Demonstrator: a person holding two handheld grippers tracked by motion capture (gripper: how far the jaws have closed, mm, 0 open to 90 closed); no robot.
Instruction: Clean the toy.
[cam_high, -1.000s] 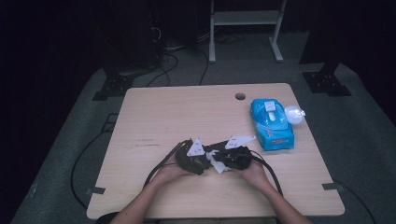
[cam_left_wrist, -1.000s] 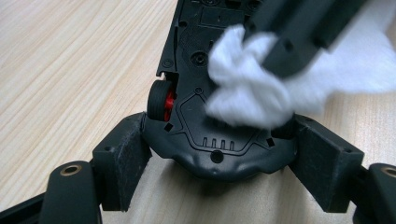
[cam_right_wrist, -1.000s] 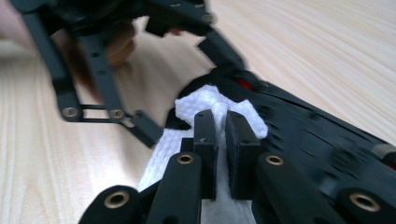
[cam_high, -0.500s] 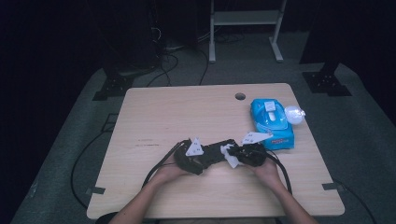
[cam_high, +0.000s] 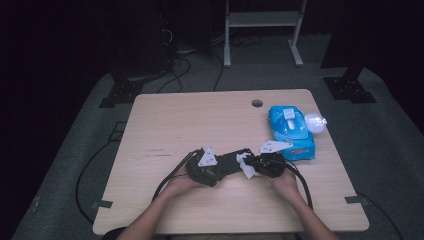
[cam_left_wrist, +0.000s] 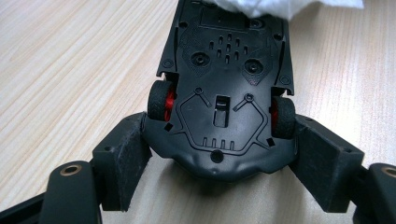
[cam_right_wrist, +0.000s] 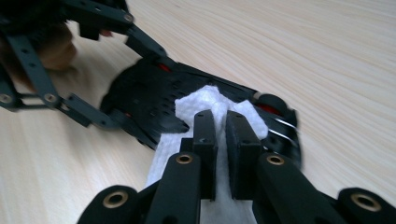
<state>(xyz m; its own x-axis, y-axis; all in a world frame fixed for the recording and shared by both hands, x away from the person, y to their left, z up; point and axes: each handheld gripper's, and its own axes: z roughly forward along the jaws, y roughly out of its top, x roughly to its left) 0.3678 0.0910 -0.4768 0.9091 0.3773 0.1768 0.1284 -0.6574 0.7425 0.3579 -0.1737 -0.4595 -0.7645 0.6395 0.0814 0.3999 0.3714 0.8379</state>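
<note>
One upturned toy car (cam_left_wrist: 223, 88), lengthwise along the left hand-held gripper (cam_left_wrist: 219, 161) gripping it, seemingly touches the wipe (cam_right_wrist: 212, 109) clenched by the right hand-held gripper (cam_right_wrist: 220, 122).

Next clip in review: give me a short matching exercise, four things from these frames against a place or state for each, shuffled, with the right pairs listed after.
Things:
1. toy car
2. white wipe
3. blue wipes pack
4. round hole in the table

Places or states:
A. pinched between the shut jaws of the right gripper
B. lying on the table's right side, apart from both grippers
C. underside up, clamped at its sides by the left gripper
D. near the table's far edge

Pairs: 1-C, 2-A, 3-B, 4-D
</note>
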